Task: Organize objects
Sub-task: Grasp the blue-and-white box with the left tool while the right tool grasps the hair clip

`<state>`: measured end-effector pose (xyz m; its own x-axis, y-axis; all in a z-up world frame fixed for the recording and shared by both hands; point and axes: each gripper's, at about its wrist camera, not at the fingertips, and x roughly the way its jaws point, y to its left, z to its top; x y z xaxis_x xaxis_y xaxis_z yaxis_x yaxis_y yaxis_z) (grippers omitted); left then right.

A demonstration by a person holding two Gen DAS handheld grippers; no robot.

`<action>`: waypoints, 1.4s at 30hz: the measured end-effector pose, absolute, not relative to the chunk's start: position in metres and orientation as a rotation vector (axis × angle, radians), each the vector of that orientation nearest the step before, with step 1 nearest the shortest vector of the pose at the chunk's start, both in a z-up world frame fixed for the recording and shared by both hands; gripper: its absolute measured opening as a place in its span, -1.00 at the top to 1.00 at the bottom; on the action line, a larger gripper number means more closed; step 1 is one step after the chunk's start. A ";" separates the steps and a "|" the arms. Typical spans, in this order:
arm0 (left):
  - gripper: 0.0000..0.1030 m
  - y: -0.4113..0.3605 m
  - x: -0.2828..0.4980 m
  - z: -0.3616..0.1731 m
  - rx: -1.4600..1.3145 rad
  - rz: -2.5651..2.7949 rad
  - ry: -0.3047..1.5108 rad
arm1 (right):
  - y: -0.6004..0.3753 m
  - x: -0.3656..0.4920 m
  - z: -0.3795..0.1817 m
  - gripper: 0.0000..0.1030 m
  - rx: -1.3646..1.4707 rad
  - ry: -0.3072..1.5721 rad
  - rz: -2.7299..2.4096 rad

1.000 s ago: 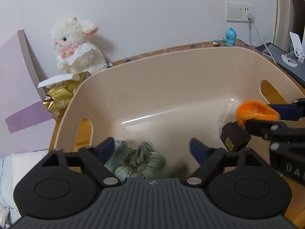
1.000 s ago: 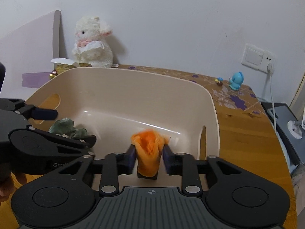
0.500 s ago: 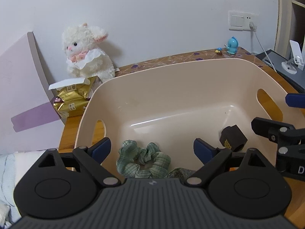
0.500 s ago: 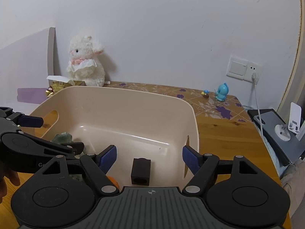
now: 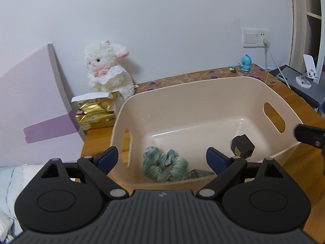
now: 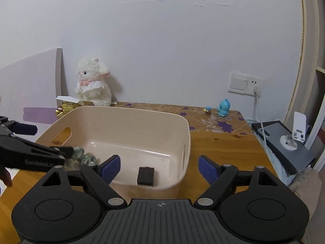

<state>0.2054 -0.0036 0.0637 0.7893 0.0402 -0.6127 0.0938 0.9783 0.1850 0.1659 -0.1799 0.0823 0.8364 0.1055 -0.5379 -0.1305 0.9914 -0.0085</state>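
A beige plastic bin [image 5: 182, 87] [image 6: 132, 109] stands on the wooden table. Inside it lie a green checked scrunchie [image 5: 162, 165] [image 6: 85, 158] near the front left and a black block [image 5: 242, 145] [image 6: 145, 175] at the front right. My left gripper [image 5: 161, 159] is open, held above the bin's near rim over the scrunchie, with nothing between its fingers. My right gripper [image 6: 159, 168] is also open and empty, above the bin's near right corner and the block. In the right wrist view the left gripper [image 6: 47, 140] reaches in from the left. No orange item shows.
Behind the bin sit a white plush lamb [image 5: 107, 71], a gold packet [image 5: 95, 113] and a blue figurine [image 6: 224, 107]. A wall socket's cable [image 6: 260, 118] runs to a grey device [image 6: 284, 144] with a white stand. A lilac board [image 5: 30, 105] leans at left.
The right gripper opened and let go of the orange item with the black block, which now lies in the bin. Both grippers drew back and up from the bin.
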 end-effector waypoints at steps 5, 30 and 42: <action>-0.83 0.005 0.177 0.068 0.206 -0.025 0.643 | -0.189 0.140 0.083 -0.69 -0.032 0.588 0.142; -0.83 -0.010 0.105 -0.009 0.170 -0.122 0.806 | -0.213 0.093 -0.003 -0.72 -0.016 0.803 0.136; -0.83 -0.020 0.120 -0.043 0.098 -0.136 0.864 | -0.205 0.107 -0.035 -0.78 -0.017 0.873 0.169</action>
<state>0.1195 -0.0205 -0.0429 0.6413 -0.0793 -0.7632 0.1587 0.9868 0.0308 0.1072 -0.2050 -0.0354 0.6298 0.1411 -0.7639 -0.1547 0.9864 0.0546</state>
